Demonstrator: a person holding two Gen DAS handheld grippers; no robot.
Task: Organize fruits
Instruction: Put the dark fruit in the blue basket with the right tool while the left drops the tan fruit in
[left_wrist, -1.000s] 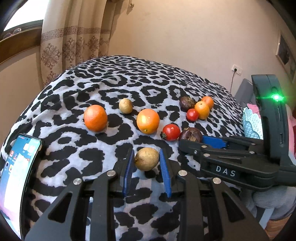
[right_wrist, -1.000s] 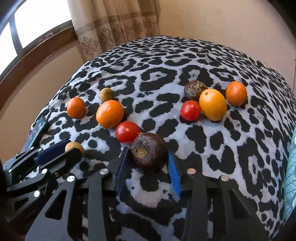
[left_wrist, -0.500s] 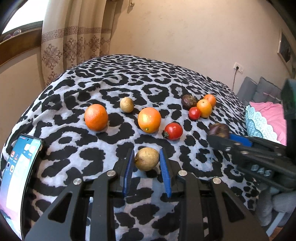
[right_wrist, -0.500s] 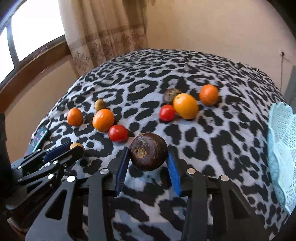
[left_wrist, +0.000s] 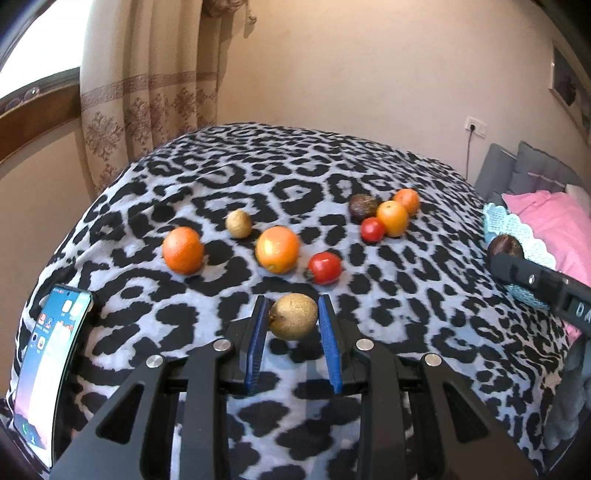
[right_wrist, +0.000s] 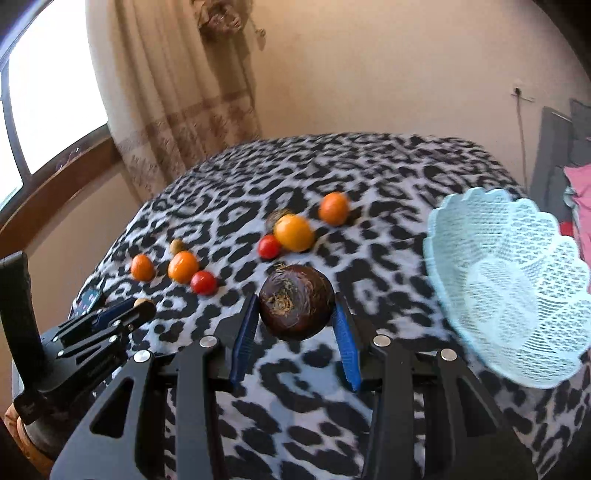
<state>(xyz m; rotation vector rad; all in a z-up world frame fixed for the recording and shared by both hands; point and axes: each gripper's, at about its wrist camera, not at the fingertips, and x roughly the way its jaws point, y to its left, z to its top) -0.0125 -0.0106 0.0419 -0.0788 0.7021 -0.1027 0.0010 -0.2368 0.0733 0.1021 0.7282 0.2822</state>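
Bed cover (left_wrist: 295, 177): soft matt cloth, leopard print. Basket (right_wrist: 509, 288): pale blue perforated plastic. Tomatoes (left_wrist: 324, 267): smooth, glossy skin. Dark fruit (right_wrist: 295, 308): rough, scuffed rind. Fingers (left_wrist: 255, 345): matt black plastic, blue pads, metal rivets.

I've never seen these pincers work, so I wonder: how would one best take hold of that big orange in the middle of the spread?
Grip the big orange across its widest middle, coming from above: the small brown fruit and the tomato sit close beside it, and a round fruit would likely slip from a grip off-centre.
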